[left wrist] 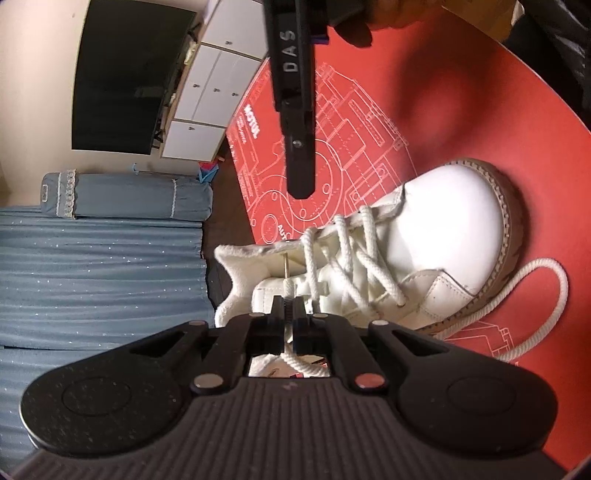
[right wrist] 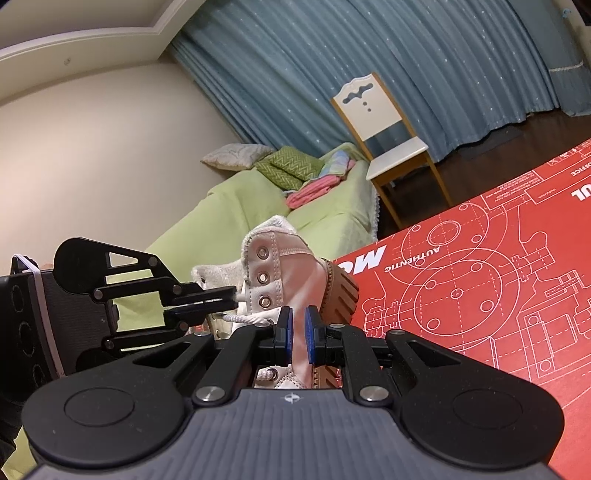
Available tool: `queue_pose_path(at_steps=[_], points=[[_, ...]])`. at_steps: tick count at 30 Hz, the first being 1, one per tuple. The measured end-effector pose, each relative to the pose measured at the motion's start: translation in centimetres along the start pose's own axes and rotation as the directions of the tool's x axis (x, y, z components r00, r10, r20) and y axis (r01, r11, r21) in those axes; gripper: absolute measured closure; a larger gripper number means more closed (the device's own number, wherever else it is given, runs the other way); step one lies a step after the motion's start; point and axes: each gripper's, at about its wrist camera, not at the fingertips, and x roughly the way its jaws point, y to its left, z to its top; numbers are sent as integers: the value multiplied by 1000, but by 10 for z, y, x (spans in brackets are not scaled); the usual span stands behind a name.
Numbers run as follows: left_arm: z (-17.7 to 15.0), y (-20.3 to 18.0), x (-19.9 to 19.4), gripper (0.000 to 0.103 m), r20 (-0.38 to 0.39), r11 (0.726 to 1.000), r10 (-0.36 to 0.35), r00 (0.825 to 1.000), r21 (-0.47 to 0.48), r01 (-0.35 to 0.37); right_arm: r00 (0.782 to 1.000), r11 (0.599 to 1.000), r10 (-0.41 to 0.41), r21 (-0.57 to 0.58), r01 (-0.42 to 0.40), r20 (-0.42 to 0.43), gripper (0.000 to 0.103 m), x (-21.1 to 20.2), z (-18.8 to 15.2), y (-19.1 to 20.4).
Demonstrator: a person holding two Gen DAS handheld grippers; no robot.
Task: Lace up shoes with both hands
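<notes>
A white high-top shoe (left wrist: 443, 236) lies on a red printed mat (left wrist: 480, 110), its lower eyelets laced with white cord. At the bottom of the left wrist view my left gripper (left wrist: 289, 306) is shut on the lace end (left wrist: 287, 286), whose thin metal tip points at the shoe's open collar. My right gripper (left wrist: 301, 192) hangs over the mat just beyond the collar, clear of the shoe. In the right wrist view its blue pads (right wrist: 285, 332) stand apart, with the shoe's side (right wrist: 291, 266) showing behind the gap. The left gripper (right wrist: 232, 297) sits by the eyelets (right wrist: 264, 277).
A slack loop of lace (left wrist: 546, 295) trails on the mat by the toe. A person's hand (left wrist: 369, 22) holds the right gripper. Off the mat edge are a green sofa (right wrist: 229, 206), a chair (right wrist: 388, 140), blue curtains (right wrist: 369, 55) and white drawers (left wrist: 214, 85).
</notes>
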Motion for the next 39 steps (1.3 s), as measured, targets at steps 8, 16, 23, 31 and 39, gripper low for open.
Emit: queue_pose_path(at_steps=[8, 16, 23, 31, 39], points=[[-1, -5, -8, 101, 0, 1000, 3, 1000, 29, -3, 1000, 1000, 3, 1, -3, 3, 89, 2, -1, 0], [-11, 2, -24, 101, -35, 997, 82, 996, -3, -82, 1000, 1000, 5, 3, -5, 8, 89, 1, -1, 0], [-7, -7, -28, 102, -25, 999, 44, 999, 32, -44, 1000, 1000, 11, 5, -11, 4, 89, 5, -1, 0], [-4, -19, -18, 102, -12, 996, 0, 1000, 93, 1, 1000, 1000, 4, 6, -5, 9, 89, 5, 2, -1], [-6, -25, -17, 102, -8, 994, -16, 1000, 106, 17, 1000, 1000, 1, 12, -2, 11, 89, 6, 2, -4]])
